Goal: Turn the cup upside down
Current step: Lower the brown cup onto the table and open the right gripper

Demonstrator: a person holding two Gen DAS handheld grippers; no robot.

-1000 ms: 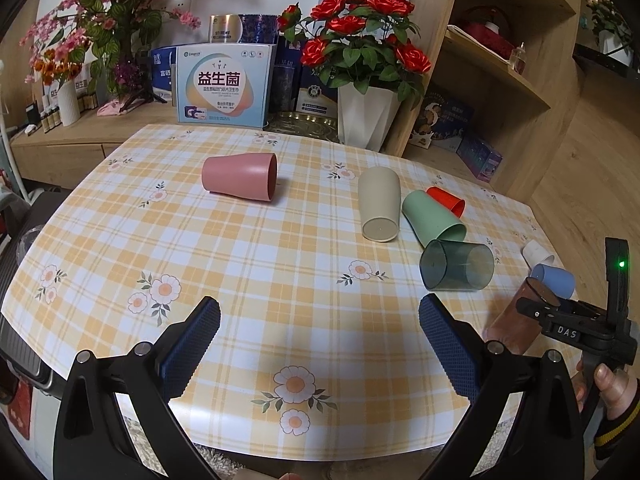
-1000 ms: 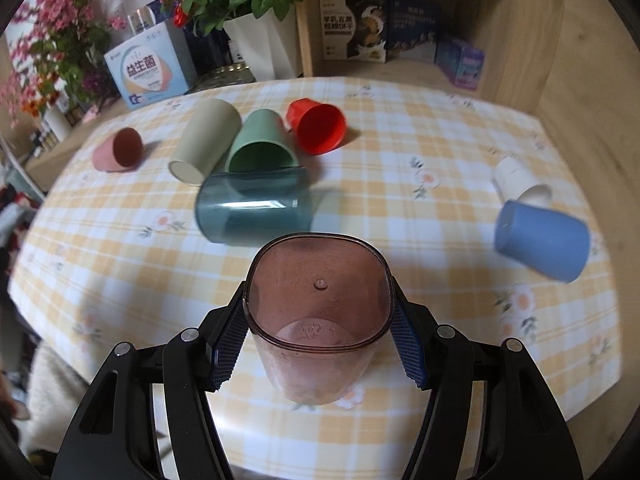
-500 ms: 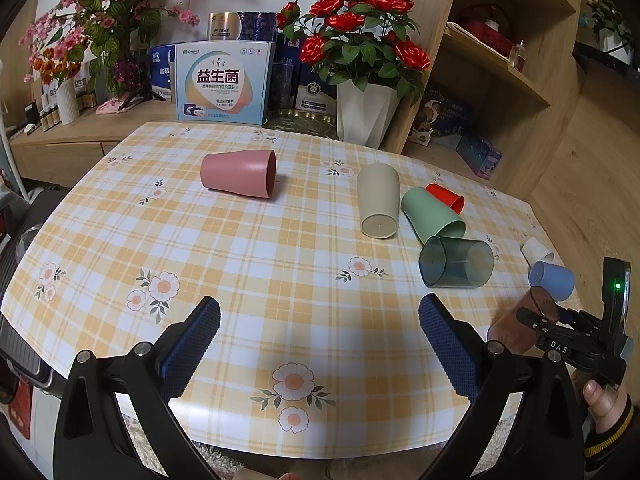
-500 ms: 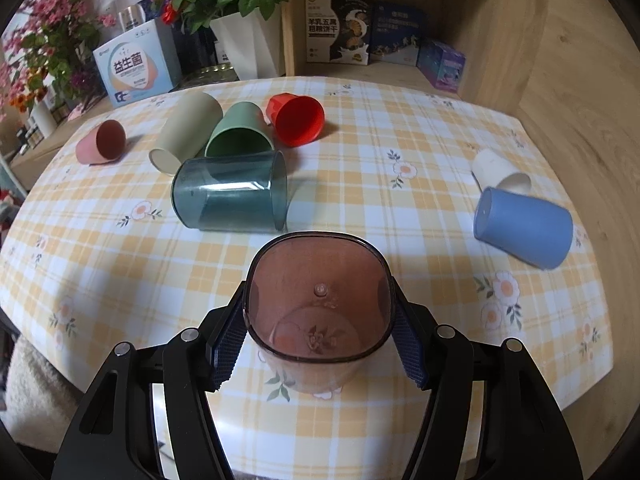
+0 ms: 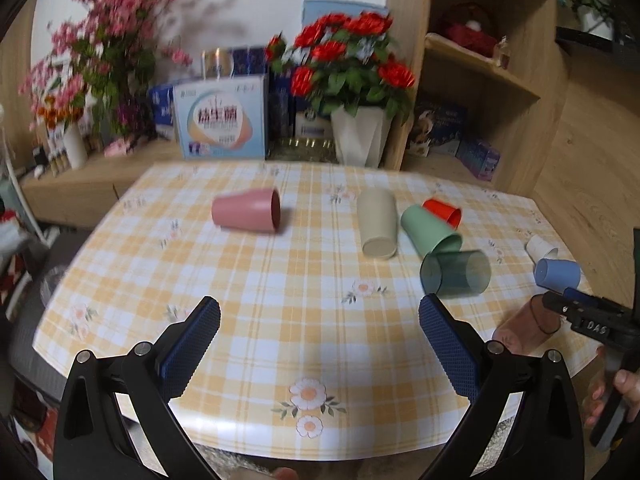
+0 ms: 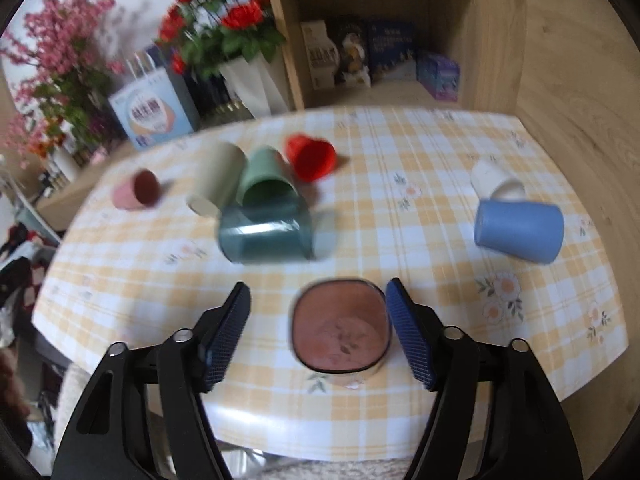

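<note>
A translucent brown cup (image 6: 340,330) stands on the checked tablecloth near the front edge; I cannot tell which end is down. My right gripper (image 6: 318,334) is open, its pads on either side of the cup, the right pad close to it, the left pad apart. In the left wrist view the brown cup (image 5: 524,326) shows at the right with the right gripper (image 5: 576,312) at it. My left gripper (image 5: 320,344) is open and empty above the table's front.
Several cups lie on their sides: pink (image 5: 246,210), beige (image 5: 378,222), green (image 5: 430,228), red (image 5: 442,210), clear teal (image 5: 456,274), blue (image 6: 520,230), white (image 6: 496,180). Flower vase (image 5: 362,140), boxes and a wooden shelf stand behind the table (image 5: 256,304).
My right gripper has opened and let go of the brown cup, which now stands on the table. Both views shifted a little and are blurred.
</note>
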